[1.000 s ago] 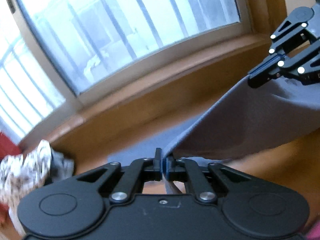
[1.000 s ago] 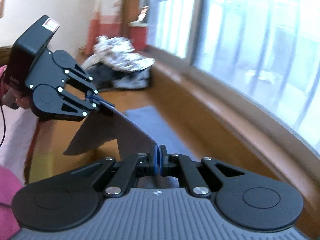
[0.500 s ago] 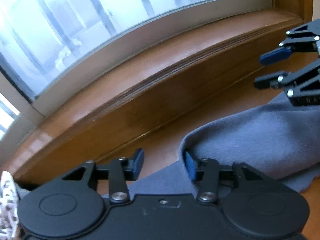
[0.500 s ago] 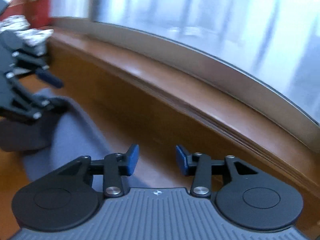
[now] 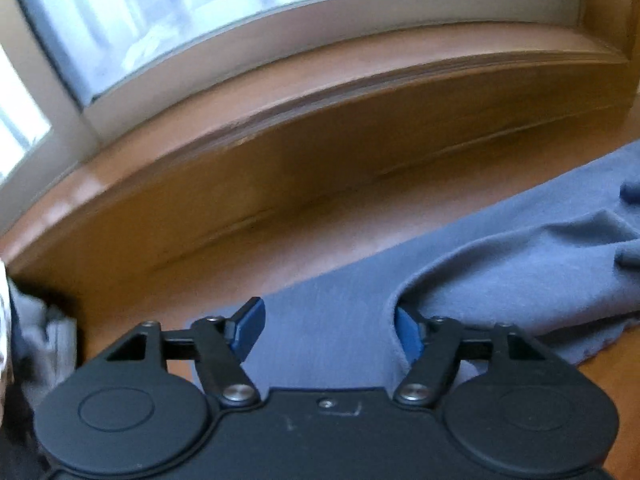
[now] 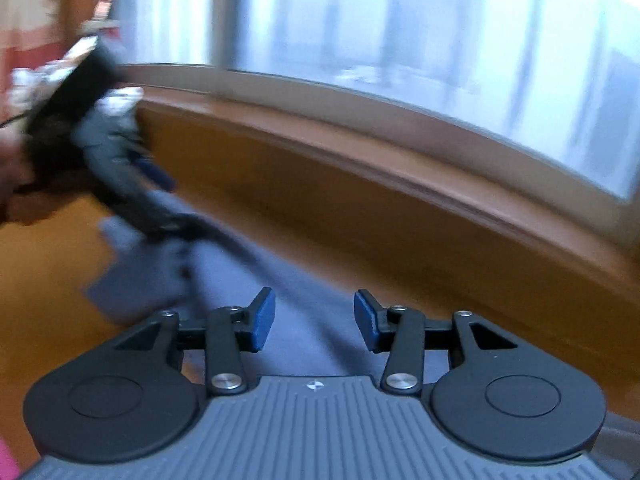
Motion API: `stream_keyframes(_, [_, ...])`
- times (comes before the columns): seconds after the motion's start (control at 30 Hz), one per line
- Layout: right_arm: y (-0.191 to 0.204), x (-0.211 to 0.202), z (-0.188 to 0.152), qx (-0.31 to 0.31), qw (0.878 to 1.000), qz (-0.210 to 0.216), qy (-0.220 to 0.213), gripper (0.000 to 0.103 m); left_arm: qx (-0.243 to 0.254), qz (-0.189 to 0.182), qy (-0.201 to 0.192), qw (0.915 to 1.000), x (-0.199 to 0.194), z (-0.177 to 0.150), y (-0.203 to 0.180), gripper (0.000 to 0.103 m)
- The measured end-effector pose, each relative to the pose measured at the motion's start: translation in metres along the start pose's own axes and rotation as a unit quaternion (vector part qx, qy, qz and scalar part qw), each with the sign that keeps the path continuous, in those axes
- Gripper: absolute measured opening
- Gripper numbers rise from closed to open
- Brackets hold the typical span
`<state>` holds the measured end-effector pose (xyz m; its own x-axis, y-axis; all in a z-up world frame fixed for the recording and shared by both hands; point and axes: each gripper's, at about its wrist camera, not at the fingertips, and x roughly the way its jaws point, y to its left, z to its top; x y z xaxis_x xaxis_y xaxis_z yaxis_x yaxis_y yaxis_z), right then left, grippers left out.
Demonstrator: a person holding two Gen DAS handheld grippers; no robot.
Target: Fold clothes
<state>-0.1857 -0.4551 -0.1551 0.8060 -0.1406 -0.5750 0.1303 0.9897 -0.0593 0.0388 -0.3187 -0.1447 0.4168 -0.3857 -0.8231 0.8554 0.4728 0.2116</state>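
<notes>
A grey-blue garment [image 5: 500, 280] lies on the wooden surface, one layer folded over another. My left gripper [image 5: 330, 332] hovers low over its near edge with jaws opening. The fold's rim runs just beside the right pad [image 5: 408, 334], and neither pad presses on it. In the right wrist view the garment [image 6: 248, 276] stretches away to the left. My right gripper [image 6: 314, 320] stands above it with jaws opening and nothing pinched between them. The left gripper [image 6: 132, 184] shows there as a dark blur at the upper left.
A raised wooden sill [image 5: 320, 92] runs under the window along the far side. A heap of patterned and grey clothes [image 6: 116, 100] sits at the far left; its grey edge [image 5: 36, 320] is beside my left gripper. A person's hand [image 6: 8, 168] shows at the left.
Both grippers held the garment's edge up in the air, then let go. Their jaws spread, both sank toward the surface, and the garment now lies flat, folded over.
</notes>
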Motion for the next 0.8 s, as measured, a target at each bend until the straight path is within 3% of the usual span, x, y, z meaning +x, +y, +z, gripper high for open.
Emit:
stream_keyframes(0.13, [0.026, 0.007, -0.003, 0.021, 0.997, 0.070, -0.015, 0.047, 0.015, 0.025, -0.009, 0.9995, -0.007, 0.003, -0.007, 0.065])
stream_keyframes(0.27, [0.042, 0.026, -0.008, 0.102, 0.986, 0.135, -0.010, 0.047, 0.025, 0.012, -0.019, 0.9994, -0.011, 0.009, -0.007, 0.065])
stream_keyframes(0.37, [0.054, 0.034, -0.010, 0.136, 0.982, 0.132, -0.009, 0.047, 0.046, 0.007, -0.034, 0.9983, -0.016, 0.009, 0.002, 0.065])
stream_keyframes(0.43, [0.062, 0.038, -0.009, 0.148, 0.982, 0.120, -0.011, 0.048, 0.059, -0.004, -0.038, 0.9975, -0.015, 0.009, 0.013, 0.065])
stream_keyframes(0.5, [0.072, 0.038, -0.011, 0.159, 0.983, 0.096, -0.013, 0.061, 0.078, -0.023, -0.042, 0.9958, -0.005, 0.014, 0.019, 0.065])
stream_keyframes(0.63, [0.100, 0.036, -0.013, 0.183, 0.983, 0.028, -0.018, 0.063, 0.125, -0.081, -0.066, 0.9866, -0.007, 0.002, 0.036, 0.066])
stream_keyframes(0.77, [0.130, 0.052, -0.009, 0.184, 0.978, -0.098, 0.005, 0.066, 0.167, -0.096, -0.097, 0.9765, -0.015, -0.021, 0.068, 0.066])
stream_keyframes(0.8, [0.135, 0.058, -0.008, 0.183, 0.974, -0.131, 0.014, 0.057, 0.171, -0.093, -0.105, 0.9752, -0.018, -0.027, 0.077, 0.066])
